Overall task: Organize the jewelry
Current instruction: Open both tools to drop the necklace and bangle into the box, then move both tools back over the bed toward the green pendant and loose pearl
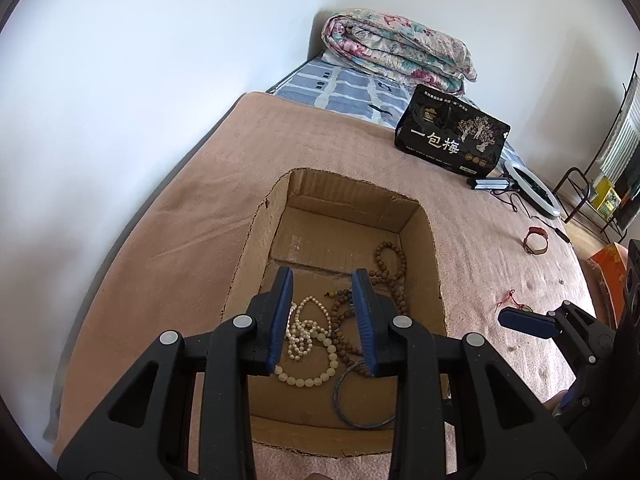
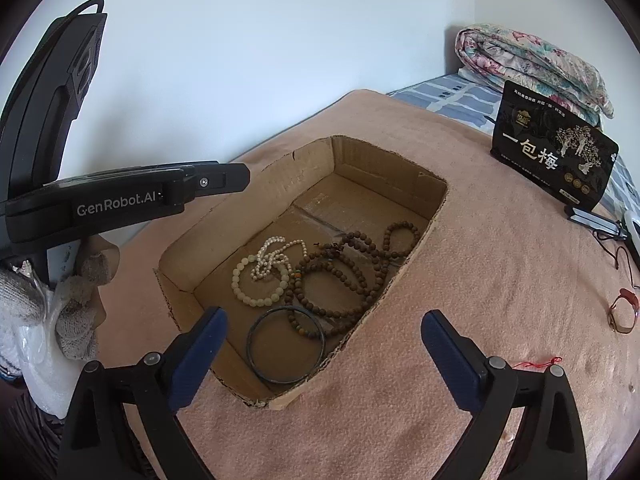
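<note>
Left wrist: left tool (image 1: 325, 322) apparently above pearls (image 1: 304, 330).

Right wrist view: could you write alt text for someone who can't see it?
An open cardboard box on a pinkish blanket holds pale bead bracelets, brown wooden bead strands and a dark bangle. The right tool hovers open near the box's front edge, and a red bracelet lies outside, on the blanket to the right.

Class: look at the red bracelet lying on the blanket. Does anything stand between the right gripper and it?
Nothing visible does. The right gripper hangs open over the box's near corner; only bare blanket lies between it and the red bracelet.
</note>
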The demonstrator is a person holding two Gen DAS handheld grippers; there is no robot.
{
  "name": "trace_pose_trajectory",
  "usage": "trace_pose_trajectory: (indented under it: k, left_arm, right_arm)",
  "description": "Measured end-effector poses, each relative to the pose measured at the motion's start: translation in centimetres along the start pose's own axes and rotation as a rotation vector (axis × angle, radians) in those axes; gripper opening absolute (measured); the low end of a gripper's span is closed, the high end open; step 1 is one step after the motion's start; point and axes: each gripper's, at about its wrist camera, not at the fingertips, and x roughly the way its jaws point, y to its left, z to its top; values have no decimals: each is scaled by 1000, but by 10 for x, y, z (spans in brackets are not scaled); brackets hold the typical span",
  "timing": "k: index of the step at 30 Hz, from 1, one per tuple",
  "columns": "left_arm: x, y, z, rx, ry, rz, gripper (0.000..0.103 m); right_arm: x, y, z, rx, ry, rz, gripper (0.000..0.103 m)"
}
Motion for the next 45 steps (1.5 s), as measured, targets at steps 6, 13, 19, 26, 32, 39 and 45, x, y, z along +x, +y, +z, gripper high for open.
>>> trace_pose_trajectory:
  k: [6, 13, 19, 26, 32, 39, 45]
  left_arm:
    - [-3, -17, 3, 19, -9, -18, 30]
    - [-7, -45, 4, 62, -14, -40, 30]
    - [-6, -66, 5, 70, -5, -81, 30]
    - [-6, -100, 2, 110, 10, -142, 30]
    - [-1, -132, -8, 168, 36, -190, 30]
    - [5, -170, -19, 230, 68, -251, 30]
    - [14, -197, -31, 281, 99, -284, 30]
  right_arm:
    - [-14, -19, -5, 40, -14, -26, 100]
    - [-34, -53, -14, 100, -33, -76, 100]
    - [-55, -84, -24, 157, -50, -122, 101]
    - [-81, -125, -40, 226, -64, -177, 102]
    - [-106, -161, -53, 290, -89, -227, 102]
    - [-123, -193, -70, 358, -97, -255, 102]
    - [-126, -218, -89, 407, -76, -266, 101]
